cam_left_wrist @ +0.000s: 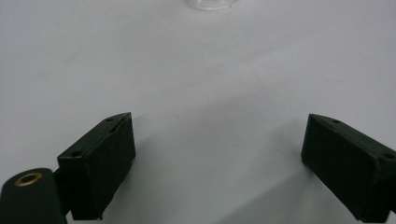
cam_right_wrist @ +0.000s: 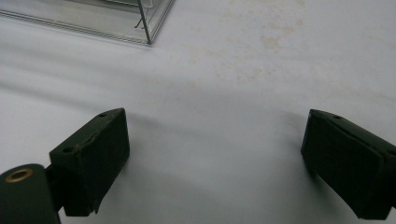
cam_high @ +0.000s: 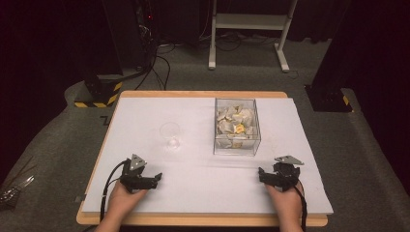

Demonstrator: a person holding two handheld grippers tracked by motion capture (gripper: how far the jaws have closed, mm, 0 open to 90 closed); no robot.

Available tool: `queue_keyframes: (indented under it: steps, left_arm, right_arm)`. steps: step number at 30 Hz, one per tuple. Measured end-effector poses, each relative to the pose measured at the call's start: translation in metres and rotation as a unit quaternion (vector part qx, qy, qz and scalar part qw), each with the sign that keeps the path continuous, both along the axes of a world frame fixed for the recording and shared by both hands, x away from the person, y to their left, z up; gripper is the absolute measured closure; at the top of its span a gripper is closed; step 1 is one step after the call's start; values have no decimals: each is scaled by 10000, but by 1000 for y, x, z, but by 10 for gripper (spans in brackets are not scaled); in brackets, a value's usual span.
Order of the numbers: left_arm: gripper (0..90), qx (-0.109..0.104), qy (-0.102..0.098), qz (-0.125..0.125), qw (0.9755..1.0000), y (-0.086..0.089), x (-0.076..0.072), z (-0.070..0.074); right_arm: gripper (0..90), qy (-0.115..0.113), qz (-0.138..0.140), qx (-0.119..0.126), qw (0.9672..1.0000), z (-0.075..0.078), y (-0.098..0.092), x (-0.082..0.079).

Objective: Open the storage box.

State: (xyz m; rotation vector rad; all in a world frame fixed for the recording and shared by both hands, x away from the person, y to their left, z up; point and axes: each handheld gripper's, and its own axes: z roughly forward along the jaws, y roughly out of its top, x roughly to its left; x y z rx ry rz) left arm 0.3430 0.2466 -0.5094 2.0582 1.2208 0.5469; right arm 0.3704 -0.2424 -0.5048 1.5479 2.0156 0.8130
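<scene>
White sheeting (cam_high: 203, 193) is spread across a wooden table (cam_high: 193, 220), and dark floor and equipment stands are seen behind it. Down at the near edge, the left gripper (cam_high: 153, 178) is held low over the sheet with its jaws spread wide and nothing caught between them; in the left gripper view (cam_left_wrist: 219, 154) bare white surface is seen in the gap. Over on the other side, the right gripper (cam_high: 263, 175) is held the same way, jaws wide apart and empty, and in the right gripper view (cam_right_wrist: 215, 154) faint yellowish stains are made out on the sheet beyond the gap. Each gripper is grasped by a hand coming in from the bottom edge, with a black cable trailing back along the wrist.

Further out, a clear stemmed glass (cam_high: 169, 135) is stood upright ahead of the left gripper, well apart from it; its base is glimpsed at the top of the left gripper view (cam_left_wrist: 209, 4). Ahead of the right gripper and towards the table's middle, a clear plastic box (cam_high: 236, 145) is set, and pale crumpled pieces (cam_high: 234, 121) are heaped inside it. A corner of that box is caught in the right gripper view (cam_right_wrist: 149, 28).
</scene>
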Motion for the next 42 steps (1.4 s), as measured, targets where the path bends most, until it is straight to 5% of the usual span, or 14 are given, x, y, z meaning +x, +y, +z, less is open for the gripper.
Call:
queue_keyframes:
  steps: [18,42]
  left_arm:
    - [66,30,24,93,9999,0,1,0]
    - [31,22,74,203,9998,-1,1,-1]
  right_arm:
    - [83,-57,25,-52,10000,0,0,-1]
    - [95,-320,396,45,9987,10,5,-15]
